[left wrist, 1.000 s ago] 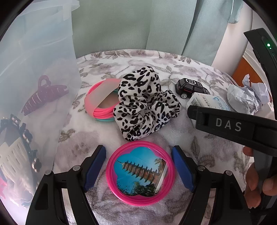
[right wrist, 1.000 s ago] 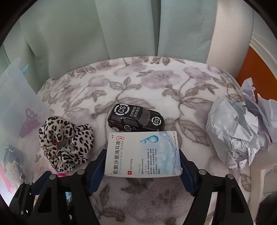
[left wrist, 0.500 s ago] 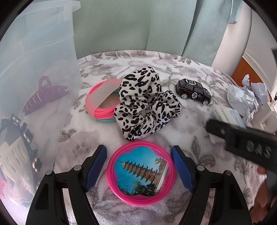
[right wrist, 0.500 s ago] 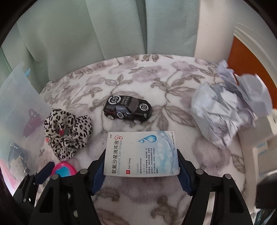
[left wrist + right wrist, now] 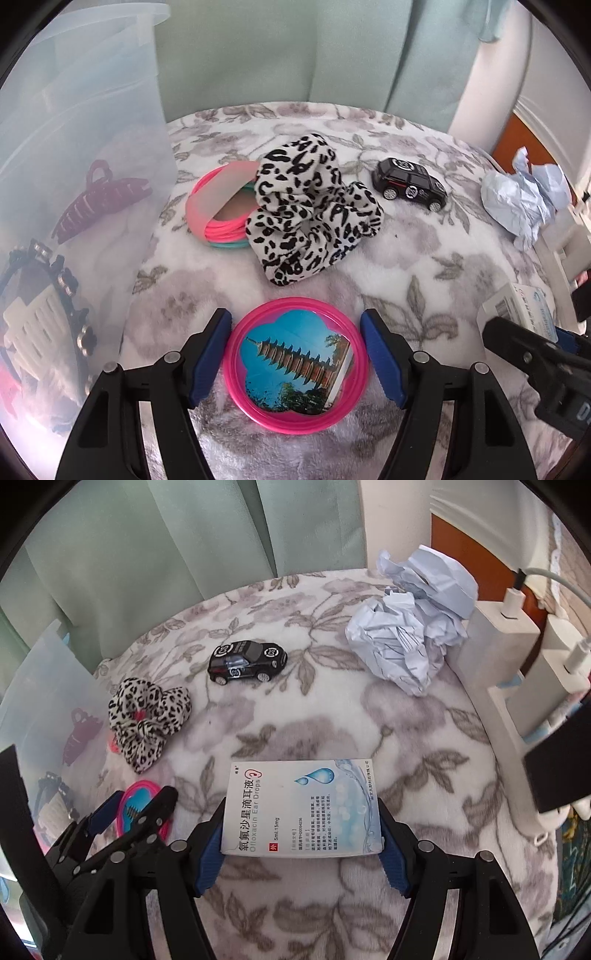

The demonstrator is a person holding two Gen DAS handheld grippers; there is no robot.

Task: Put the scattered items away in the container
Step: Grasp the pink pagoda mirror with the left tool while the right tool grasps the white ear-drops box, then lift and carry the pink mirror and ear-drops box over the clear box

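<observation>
Right gripper (image 5: 301,834) pinches the "Ofloxacin Ear Drops" box (image 5: 301,805), lifted. Left gripper (image 5: 295,354), jaws closing, straddles the pink pagoda disc (image 5: 295,363), untouched; container (image 5: 74,184) at nine o'clock.

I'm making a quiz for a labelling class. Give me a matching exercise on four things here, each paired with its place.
1 ear drops box
2 pink round mirror
3 toy car
4 maroon claw clip

a inside the clear container
b between the right gripper's fingers
c between the left gripper's fingers
d alone on the floral blanket

Pairs: 1-b, 2-c, 3-d, 4-a
</observation>
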